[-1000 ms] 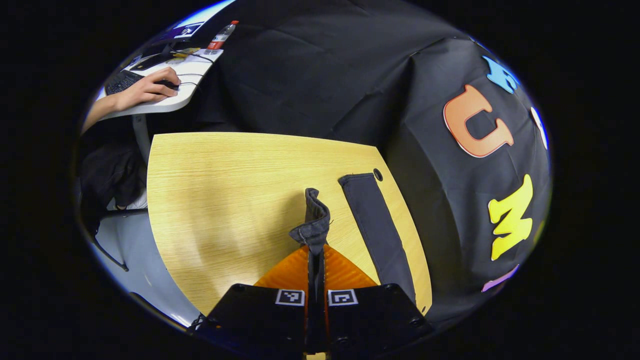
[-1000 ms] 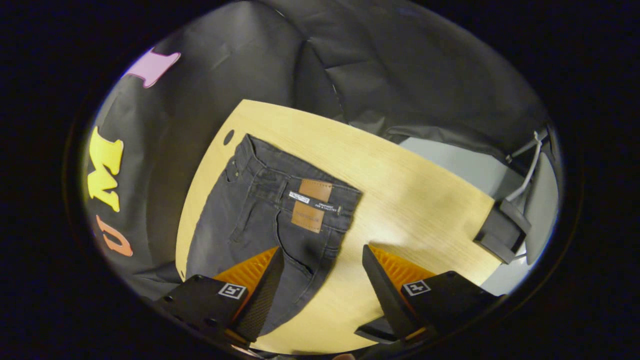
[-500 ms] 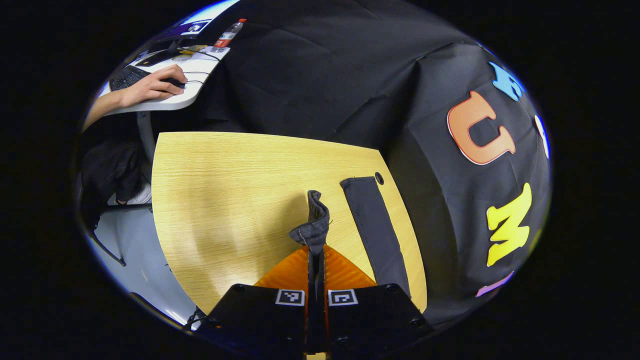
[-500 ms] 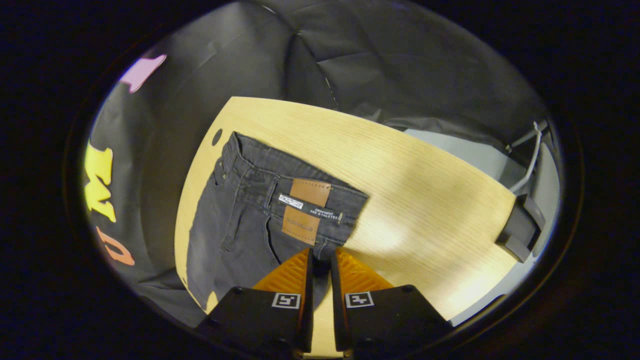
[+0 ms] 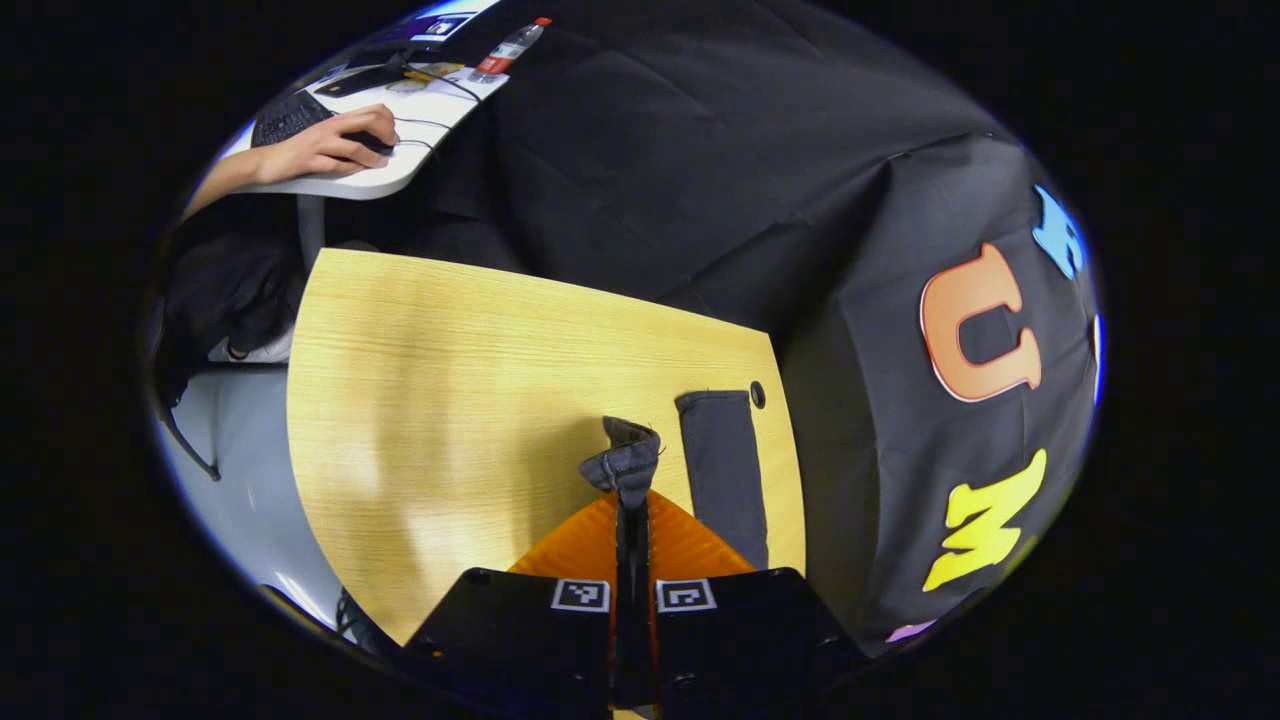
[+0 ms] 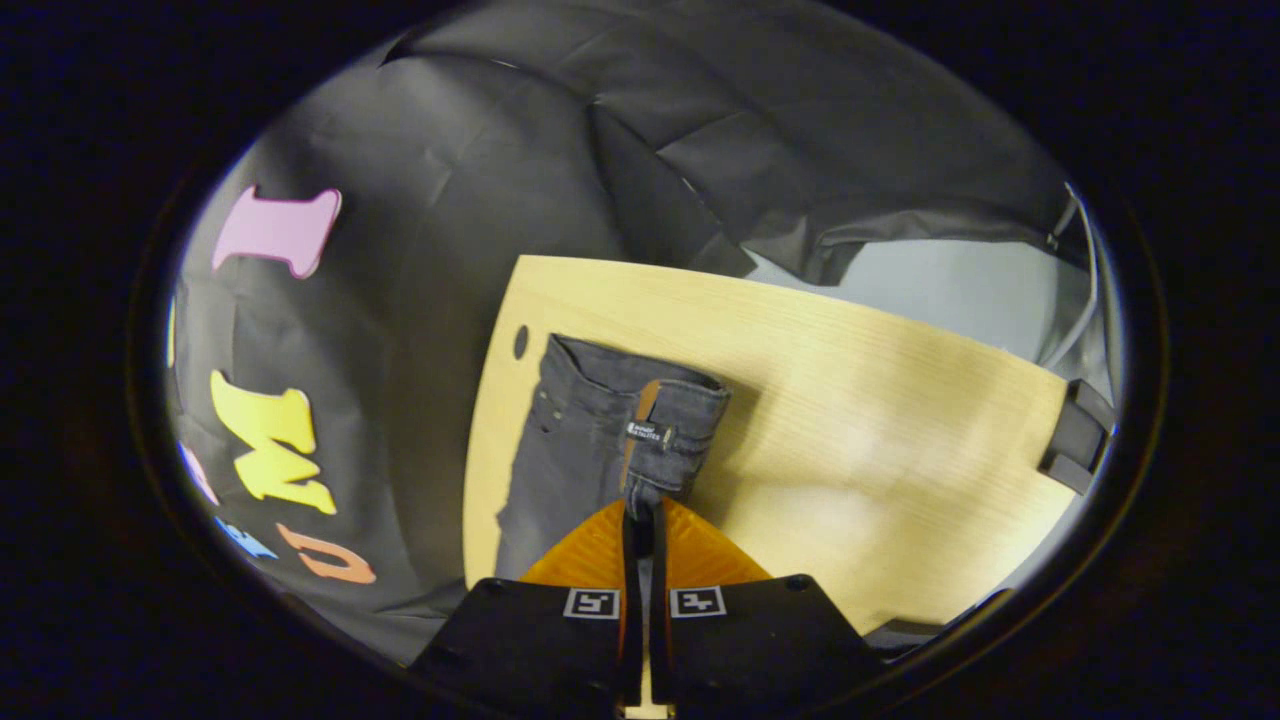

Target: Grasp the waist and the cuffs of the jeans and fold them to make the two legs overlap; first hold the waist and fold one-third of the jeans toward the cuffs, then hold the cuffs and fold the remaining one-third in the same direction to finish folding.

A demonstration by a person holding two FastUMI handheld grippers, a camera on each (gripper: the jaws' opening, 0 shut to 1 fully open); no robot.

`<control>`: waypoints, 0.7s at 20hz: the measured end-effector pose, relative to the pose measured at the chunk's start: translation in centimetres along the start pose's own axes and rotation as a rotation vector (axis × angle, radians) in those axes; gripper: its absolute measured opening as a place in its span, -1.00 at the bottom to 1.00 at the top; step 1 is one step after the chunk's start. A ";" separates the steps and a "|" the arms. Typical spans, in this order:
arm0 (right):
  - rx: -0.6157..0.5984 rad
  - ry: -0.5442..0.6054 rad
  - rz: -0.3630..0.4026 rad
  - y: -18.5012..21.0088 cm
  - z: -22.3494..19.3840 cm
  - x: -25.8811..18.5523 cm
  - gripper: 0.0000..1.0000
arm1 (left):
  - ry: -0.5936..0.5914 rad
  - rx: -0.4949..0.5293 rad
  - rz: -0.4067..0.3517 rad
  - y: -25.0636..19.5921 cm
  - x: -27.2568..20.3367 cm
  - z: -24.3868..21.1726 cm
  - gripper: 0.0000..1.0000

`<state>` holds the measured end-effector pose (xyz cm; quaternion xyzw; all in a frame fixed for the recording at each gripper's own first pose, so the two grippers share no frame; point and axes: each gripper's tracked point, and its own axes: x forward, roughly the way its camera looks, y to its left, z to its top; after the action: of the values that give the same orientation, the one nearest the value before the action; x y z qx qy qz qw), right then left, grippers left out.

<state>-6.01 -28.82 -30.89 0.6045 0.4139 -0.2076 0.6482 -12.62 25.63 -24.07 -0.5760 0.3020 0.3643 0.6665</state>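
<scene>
Both tongs are pinched tight on one pair of jeans: the left gripper grips a lifted cuff at twelve o'clock, the right gripper the waist, above the wooden table.

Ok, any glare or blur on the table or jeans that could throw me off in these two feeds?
Left gripper view: pale glare patches on the table, the cuff in the left tool sharp, and fisheye bending the table edge. Right gripper view: softer overall, a bright sheen on the wood right of the jeans, and the waist at the right tool dim but readable.
</scene>
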 end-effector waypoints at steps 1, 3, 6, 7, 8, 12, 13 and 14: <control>0.001 0.001 0.018 1.2 0.3 0.3 -0.85 | 0.007 -0.019 -0.003 -0.9 0.6 0.1 -0.94; 0.004 0.002 0.054 3.5 1.1 1.3 -0.92 | 0.016 -0.027 -0.013 -2.6 1.9 0.8 -0.94; 0.005 -0.002 0.094 7.2 1.6 3.3 -0.93 | 0.021 -0.010 -0.032 -6.0 4.5 1.5 -0.94; 0.008 -0.002 0.106 8.3 1.9 4.0 -0.93 | 0.025 -0.004 -0.032 -7.0 5.5 1.6 -0.94; 0.015 -0.007 0.121 9.3 2.0 4.7 -0.93 | 0.032 0.004 -0.034 -8.1 6.7 1.6 -0.94; 0.013 -0.036 0.153 13.1 3.1 8.5 -0.93 | 0.056 0.025 -0.036 -11.8 11.8 1.9 -0.94; 0.011 -0.046 0.150 13.8 3.5 9.7 -1.00 | 0.066 0.030 -0.036 -12.7 13.0 1.9 -0.94; 0.011 -0.058 0.141 14.2 3.8 10.9 -0.93 | 0.071 0.035 -0.037 -13.6 14.3 1.8 -0.94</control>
<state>12.27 -27.31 -31.08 0.6296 0.3504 -0.1810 0.6694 6.59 28.40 -28.09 -0.5825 0.3211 0.3258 0.6719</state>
